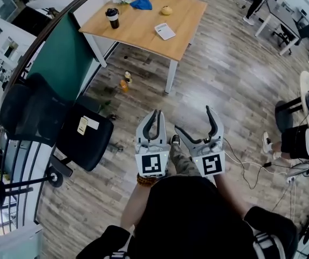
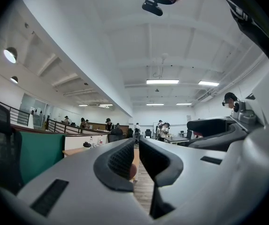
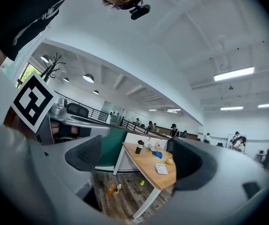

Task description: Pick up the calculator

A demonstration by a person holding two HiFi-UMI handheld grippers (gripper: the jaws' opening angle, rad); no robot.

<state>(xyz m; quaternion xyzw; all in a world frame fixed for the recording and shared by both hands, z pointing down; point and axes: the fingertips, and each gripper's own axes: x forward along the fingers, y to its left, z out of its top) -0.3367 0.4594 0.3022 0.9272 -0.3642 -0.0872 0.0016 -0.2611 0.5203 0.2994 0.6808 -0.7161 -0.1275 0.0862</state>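
Observation:
The white calculator (image 1: 165, 31) lies flat on the wooden table (image 1: 138, 28), near its right edge, far ahead of both grippers. In the right gripper view the calculator (image 3: 161, 168) shows between the jaws but far beyond them, on the table (image 3: 146, 162). My left gripper (image 1: 155, 115) is held over the floor, shut with nothing in it; the left gripper view shows its fingertips together (image 2: 136, 146). Beside it, my right gripper (image 1: 192, 117) stands open and empty, its jaws wide apart (image 3: 136, 161).
On the table stand a black cup (image 1: 112, 18), a blue cloth (image 1: 141, 4) and a yellow fruit (image 1: 166, 9). Two bottles (image 1: 125, 81) stand on the floor by a table leg. A black office chair (image 1: 84, 136) and a green partition (image 1: 62, 53) are at left; a seated person (image 1: 294, 139) and cables (image 1: 251, 161) at right.

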